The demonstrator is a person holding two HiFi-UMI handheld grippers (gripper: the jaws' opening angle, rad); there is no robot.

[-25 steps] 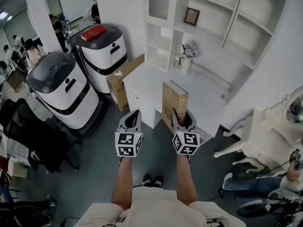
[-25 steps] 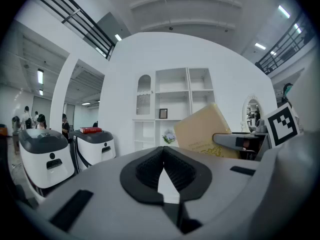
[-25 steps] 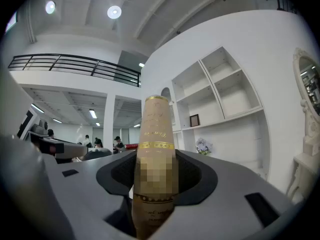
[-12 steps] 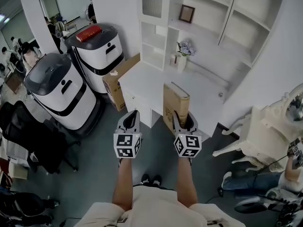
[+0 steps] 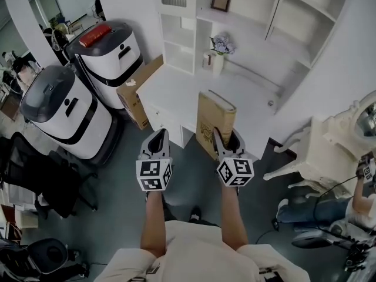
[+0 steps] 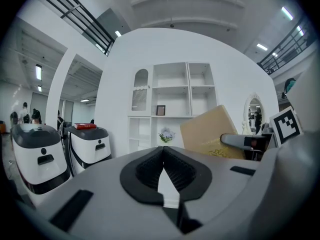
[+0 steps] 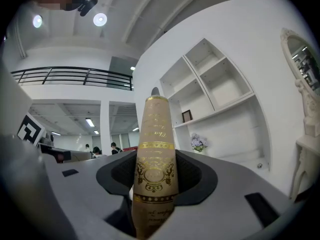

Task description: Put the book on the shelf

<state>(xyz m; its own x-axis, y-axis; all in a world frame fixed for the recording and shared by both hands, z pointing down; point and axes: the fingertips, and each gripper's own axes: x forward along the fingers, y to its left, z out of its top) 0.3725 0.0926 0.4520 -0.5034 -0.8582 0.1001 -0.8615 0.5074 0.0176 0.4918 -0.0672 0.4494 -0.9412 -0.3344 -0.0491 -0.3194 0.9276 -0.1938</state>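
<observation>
A tan hardback book (image 5: 212,121) with gold print on its spine (image 7: 154,154) stands upright between the jaws of my right gripper (image 5: 228,140), which is shut on its lower end. It hangs over the front edge of the white desk (image 5: 176,96). The white shelf unit (image 5: 275,12) rises behind the desk, seen ahead in the right gripper view (image 7: 212,81) and the left gripper view (image 6: 172,89). My left gripper (image 5: 157,140) hovers beside it over the grey floor, its pads (image 6: 163,151) meeting with nothing between them. The book (image 6: 206,131) shows to its right.
Two white-and-black wheeled units (image 5: 59,113) (image 5: 111,54) stand at the left, one with a red book (image 5: 94,35) on top. A cardboard box (image 5: 134,91) leans by the desk. A flower vase (image 5: 217,54) and picture frame (image 5: 221,0) sit on the shelving. An ornate white chair (image 5: 332,143) is at the right.
The desk and shelf have come closer and shifted left in the head view. Both grippers keep their pose, and the book stays upright in the right one.
</observation>
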